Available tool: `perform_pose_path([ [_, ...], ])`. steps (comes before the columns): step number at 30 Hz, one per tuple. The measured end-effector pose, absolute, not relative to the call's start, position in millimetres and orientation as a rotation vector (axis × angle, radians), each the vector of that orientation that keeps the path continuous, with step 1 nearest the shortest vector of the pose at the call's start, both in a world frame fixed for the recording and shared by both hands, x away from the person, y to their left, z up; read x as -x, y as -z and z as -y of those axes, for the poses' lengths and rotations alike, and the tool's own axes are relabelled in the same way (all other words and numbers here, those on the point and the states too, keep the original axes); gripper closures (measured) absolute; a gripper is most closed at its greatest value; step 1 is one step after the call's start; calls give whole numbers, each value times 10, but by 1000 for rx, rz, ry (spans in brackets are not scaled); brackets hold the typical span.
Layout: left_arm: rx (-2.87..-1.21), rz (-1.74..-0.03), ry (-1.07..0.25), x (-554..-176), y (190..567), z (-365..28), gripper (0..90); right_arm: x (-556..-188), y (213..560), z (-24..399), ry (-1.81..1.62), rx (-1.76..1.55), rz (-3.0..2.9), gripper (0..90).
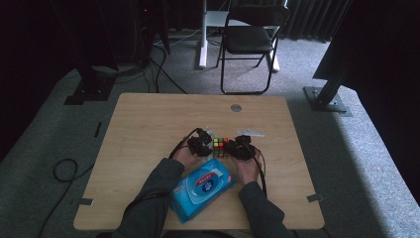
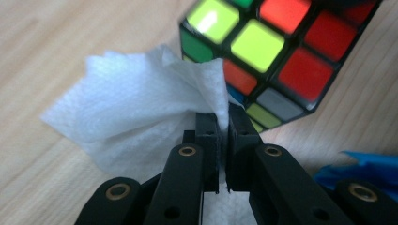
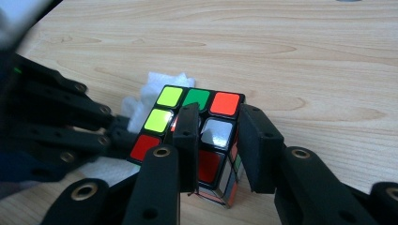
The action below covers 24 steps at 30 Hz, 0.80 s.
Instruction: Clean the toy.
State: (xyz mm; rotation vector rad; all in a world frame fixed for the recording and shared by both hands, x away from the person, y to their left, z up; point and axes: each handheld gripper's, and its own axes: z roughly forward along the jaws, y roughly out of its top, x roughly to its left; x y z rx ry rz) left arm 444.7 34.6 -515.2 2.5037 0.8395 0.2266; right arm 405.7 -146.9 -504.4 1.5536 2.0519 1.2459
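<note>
Near the bench's middle, the right gripper [image 3: 213,140] clamps one corner of the Rubik's cube [image 3: 197,136], steadying it. The left gripper [image 2: 223,126], fingers pinched on a white wipe [image 2: 136,122], should press the wipe flat against the cube's side and rub gently, without tipping it.

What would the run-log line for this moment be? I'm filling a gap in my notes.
left gripper: shut on white wipe, beside puzzle cube | right gripper: shut on puzzle cube | wipes pack: near table edge
</note>
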Motion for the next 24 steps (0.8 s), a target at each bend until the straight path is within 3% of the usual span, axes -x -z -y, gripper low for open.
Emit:
perform_pose_path([
  [24,-2432,-849,-199,-4428,5054,-441,850,-4052,5047,1470,-1251,-1561,-2048,699],
])
